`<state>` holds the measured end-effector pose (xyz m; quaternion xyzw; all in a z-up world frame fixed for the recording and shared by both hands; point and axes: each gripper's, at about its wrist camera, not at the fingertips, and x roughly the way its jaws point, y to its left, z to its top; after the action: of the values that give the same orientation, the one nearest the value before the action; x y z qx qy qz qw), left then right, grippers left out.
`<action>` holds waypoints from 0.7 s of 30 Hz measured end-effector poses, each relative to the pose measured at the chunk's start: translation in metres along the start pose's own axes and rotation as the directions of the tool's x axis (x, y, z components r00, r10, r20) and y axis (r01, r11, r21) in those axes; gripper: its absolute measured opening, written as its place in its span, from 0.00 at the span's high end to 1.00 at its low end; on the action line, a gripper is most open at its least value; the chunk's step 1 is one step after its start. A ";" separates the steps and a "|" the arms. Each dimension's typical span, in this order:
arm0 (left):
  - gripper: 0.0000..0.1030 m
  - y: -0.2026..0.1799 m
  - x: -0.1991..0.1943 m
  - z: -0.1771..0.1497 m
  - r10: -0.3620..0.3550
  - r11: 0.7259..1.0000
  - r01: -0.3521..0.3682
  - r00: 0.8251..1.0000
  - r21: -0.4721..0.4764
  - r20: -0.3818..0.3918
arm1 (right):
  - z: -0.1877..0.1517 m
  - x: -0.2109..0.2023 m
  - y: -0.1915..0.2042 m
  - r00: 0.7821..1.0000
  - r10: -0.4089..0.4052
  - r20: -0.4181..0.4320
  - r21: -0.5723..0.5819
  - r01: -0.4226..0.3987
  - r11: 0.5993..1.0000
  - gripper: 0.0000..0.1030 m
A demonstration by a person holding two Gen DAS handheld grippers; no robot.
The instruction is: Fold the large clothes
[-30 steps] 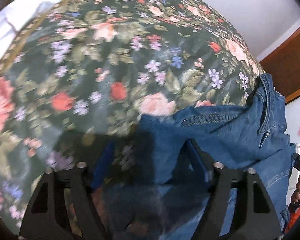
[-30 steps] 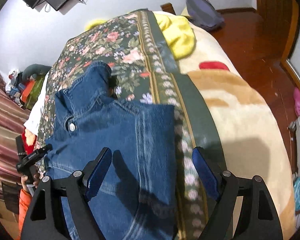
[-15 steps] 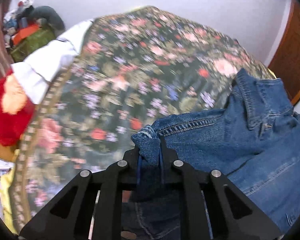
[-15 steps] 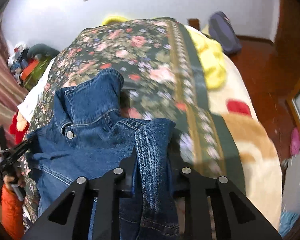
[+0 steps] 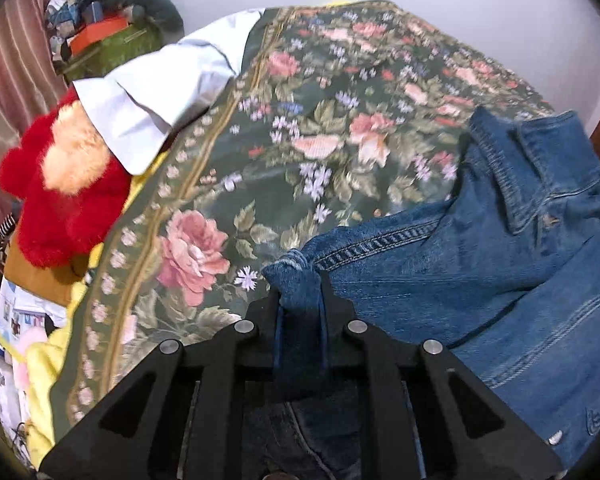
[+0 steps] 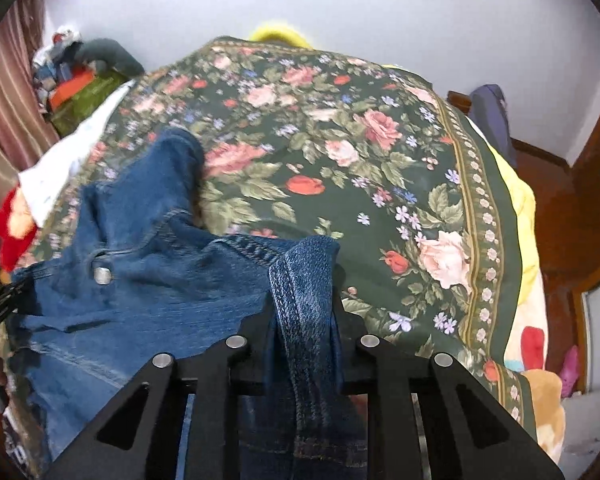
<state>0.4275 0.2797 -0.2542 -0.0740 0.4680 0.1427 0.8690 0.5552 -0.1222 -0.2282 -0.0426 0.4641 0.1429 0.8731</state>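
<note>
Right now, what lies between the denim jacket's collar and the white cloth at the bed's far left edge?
Only bare floral bedspread between the denim jacket collar and the white cloth; nothing rests on that stretch. The left wrist view shows it best.

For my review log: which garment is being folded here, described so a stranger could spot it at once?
Start at the bed with the dark floral bedspread. On its near side lies a blue denim jacket, collar towards the wall, with a bunched fold pinched in each hand-held gripper, left and right. It is the only denim; the white cloth and red plush toy lie at the bed's edge.
</note>
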 end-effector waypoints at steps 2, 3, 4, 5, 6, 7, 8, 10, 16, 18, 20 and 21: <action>0.84 -0.004 0.006 -0.002 0.017 1.000 -0.017 1.000 0.013 -0.006 | -0.002 0.003 -0.005 1.000 0.015 -0.004 0.011 -0.014 1.000 0.81; 0.83 -0.005 0.008 -0.003 0.028 0.999 -0.028 1.000 0.021 -0.010 | -0.003 0.003 -0.007 1.000 0.016 -0.009 0.016 -0.016 1.000 0.77; 0.82 -0.007 0.009 -0.005 0.036 0.999 -0.035 0.999 0.028 -0.014 | -0.004 0.003 -0.009 1.000 0.018 -0.015 0.020 -0.018 1.000 0.74; 0.82 -0.007 0.008 -0.007 0.042 0.999 -0.042 0.999 0.032 -0.013 | -0.006 0.003 -0.012 1.000 0.016 -0.026 0.023 -0.015 1.000 0.68; 0.81 -0.007 0.006 -0.007 0.043 0.998 -0.042 0.999 0.036 -0.014 | -0.008 0.002 -0.015 0.999 0.008 -0.032 0.027 -0.007 1.000 0.57; 0.77 -0.006 0.004 -0.008 0.043 0.998 -0.042 0.999 0.039 -0.016 | -0.009 -0.001 -0.017 1.000 -0.007 -0.031 0.032 0.008 0.999 0.50; 0.75 -0.006 0.001 -0.009 0.044 0.998 -0.043 0.999 0.041 -0.023 | -0.011 -0.003 -0.018 0.999 -0.027 -0.028 0.037 0.028 0.999 0.34; 0.68 -0.005 -0.004 -0.012 0.047 0.998 -0.044 0.998 0.052 -0.039 | -0.015 -0.013 -0.024 0.998 -0.057 -0.016 0.049 0.058 0.997 0.25; 0.66 -0.002 -0.042 -0.019 0.053 0.995 -0.051 0.998 0.081 -0.024 | -0.030 -0.052 -0.024 1.000 -0.002 -0.019 0.048 0.003 0.999 0.25; 0.62 0.000 -0.066 -0.021 0.036 0.997 -0.036 0.999 0.070 0.004 | -0.035 -0.071 -0.018 1.000 -0.006 0.005 0.030 0.006 1.000 0.25; 0.56 0.001 -0.091 -0.022 0.029 0.997 -0.031 0.999 0.070 0.041 | -0.040 -0.093 -0.009 0.999 -0.008 0.031 0.006 0.008 1.000 0.25; 0.52 0.001 -0.106 -0.023 0.028 0.997 -0.033 0.997 0.073 0.066 | -0.043 -0.106 -0.003 0.999 -0.005 0.049 -0.008 0.006 1.000 0.25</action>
<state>0.3543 0.2553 -0.1786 -0.0296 0.4455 0.1410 0.8836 0.4658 -0.1567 -0.1653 -0.0440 0.4418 0.1435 0.8844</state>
